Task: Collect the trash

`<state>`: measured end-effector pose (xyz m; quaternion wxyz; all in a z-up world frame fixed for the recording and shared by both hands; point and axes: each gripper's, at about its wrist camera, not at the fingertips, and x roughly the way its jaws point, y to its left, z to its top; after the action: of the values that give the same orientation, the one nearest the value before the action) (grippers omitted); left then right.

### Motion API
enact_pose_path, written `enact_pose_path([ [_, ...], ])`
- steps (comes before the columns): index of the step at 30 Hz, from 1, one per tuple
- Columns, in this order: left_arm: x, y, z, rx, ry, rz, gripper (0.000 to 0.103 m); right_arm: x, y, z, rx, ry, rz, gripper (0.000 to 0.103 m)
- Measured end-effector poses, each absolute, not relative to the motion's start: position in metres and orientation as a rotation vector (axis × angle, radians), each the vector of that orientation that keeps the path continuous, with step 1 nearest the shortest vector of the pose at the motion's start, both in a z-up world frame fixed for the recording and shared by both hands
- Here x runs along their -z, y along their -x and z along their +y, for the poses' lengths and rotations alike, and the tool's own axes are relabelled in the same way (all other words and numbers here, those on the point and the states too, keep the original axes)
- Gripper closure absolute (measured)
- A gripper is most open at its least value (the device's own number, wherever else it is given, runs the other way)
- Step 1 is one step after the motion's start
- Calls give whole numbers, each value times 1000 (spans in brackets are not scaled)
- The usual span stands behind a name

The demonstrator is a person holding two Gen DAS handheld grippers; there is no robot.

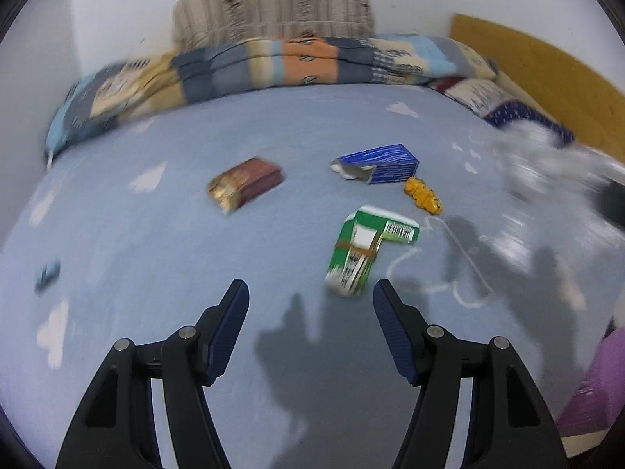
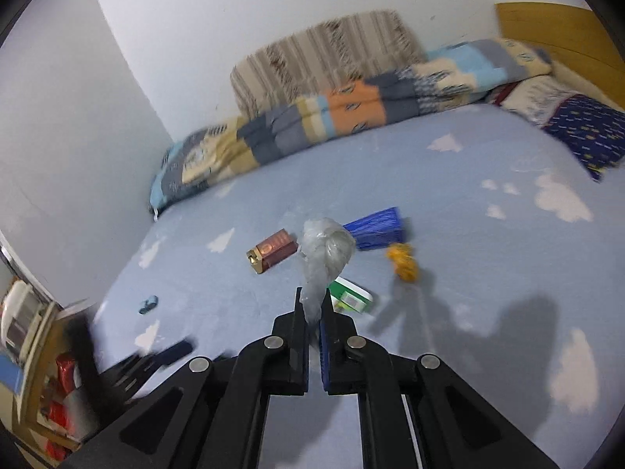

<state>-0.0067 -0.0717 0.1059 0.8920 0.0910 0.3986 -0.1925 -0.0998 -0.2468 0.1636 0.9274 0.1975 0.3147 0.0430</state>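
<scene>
A wide bed [image 1: 195,332] covered in a pale blue sheet printed with white clouds fills both views. Along its far edge a folded patchwork blanket [image 1: 273,66] is laid against the white wall, with a striped cushion [image 1: 273,4] propped behind it and a wooden headboard [image 1: 547,70] at the right.

Several pieces of trash are scattered on the sheet, well apart from the bedding, so each can be reached on its own. A torn blue carton [image 1: 384,164] lies furthest back. A flattened green carton [image 1: 363,252] lies nearest the left gripper. A brown box [image 1: 246,185] lies off to the left, and a small crumpled orange wrapper [image 1: 424,195] is just beside the blue carton. A tiny dark scrap [image 1: 47,273] sits alone near the left edge.

The left gripper [image 1: 310,299] is held above the sheet with its fingers spread fairly wide and nothing between them. It is aimed just short of the green carton, which is judged to be its next target.

The right gripper [image 2: 313,305] is pinched tight on a clear plastic bag [image 2: 326,250], gripped by a bunched neck so the rest stands up loosely above the jaws. The bag is judged to be held ready as the container for the collected trash, which is still all on the bed.
</scene>
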Motion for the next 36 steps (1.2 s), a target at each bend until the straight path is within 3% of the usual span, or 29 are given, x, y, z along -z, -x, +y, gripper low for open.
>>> enact_pose_path([
  [5, -75, -27, -109, 434, -243, 903, 38, -167, 148, -263, -41, -441, 596, 99],
  [10, -45, -47, -139, 401, -375, 942, 38, -165, 142, -278, -16, -459, 584, 99],
  [12, -36, -55, -139, 387, -349, 971, 44, -161, 138, -279, -16, -452, 595, 99],
  [13, -29, -61, -135, 398, -304, 1003, 57, -160, 140, -279, -18, -447, 599, 99],
  [16, -29, -59, -130, 396, -257, 995, 61, -158, 141, -277, -22, -438, 607, 99],
  [36, -155, 102, -24, 224, -227, 772, 62, -170, 179, -239, -91, -407, 548, 99],
])
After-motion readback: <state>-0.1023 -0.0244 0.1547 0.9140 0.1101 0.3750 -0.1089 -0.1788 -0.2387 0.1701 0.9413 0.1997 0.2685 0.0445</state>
